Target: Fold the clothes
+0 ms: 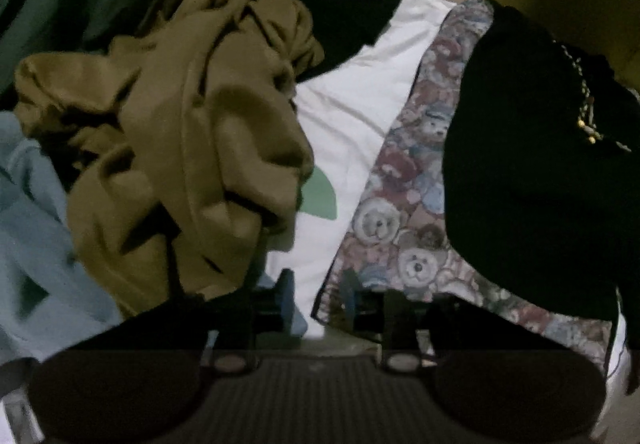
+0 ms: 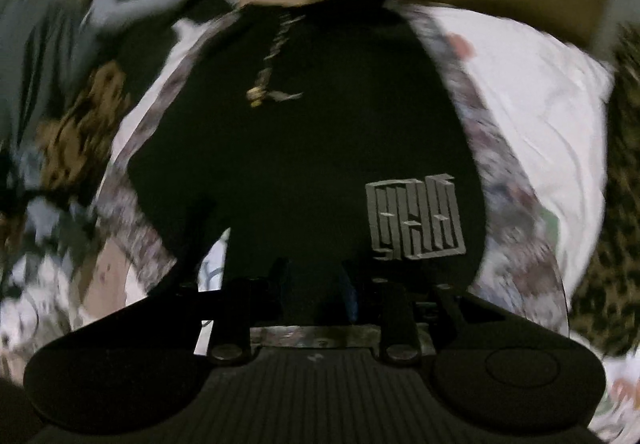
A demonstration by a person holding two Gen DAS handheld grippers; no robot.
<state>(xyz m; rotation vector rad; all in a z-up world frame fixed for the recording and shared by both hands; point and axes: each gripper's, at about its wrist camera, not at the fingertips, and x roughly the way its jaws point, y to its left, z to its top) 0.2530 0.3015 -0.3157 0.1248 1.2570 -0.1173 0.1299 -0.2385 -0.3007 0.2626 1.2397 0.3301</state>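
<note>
Judging from how things lie, the folding is only at its start. The white sheet covers the surface, and on it lies a teddy-bear print cloth with a black garment spread flat on top; its drawstring and grey logo face up. To the left, a brown garment and a light blue one wait in a crumpled pile, not folded. The left gripper has narrow jaws and holds nothing. The right gripper is over the near edge of the black garment; if it pinches the fabric I cannot tell.
</note>
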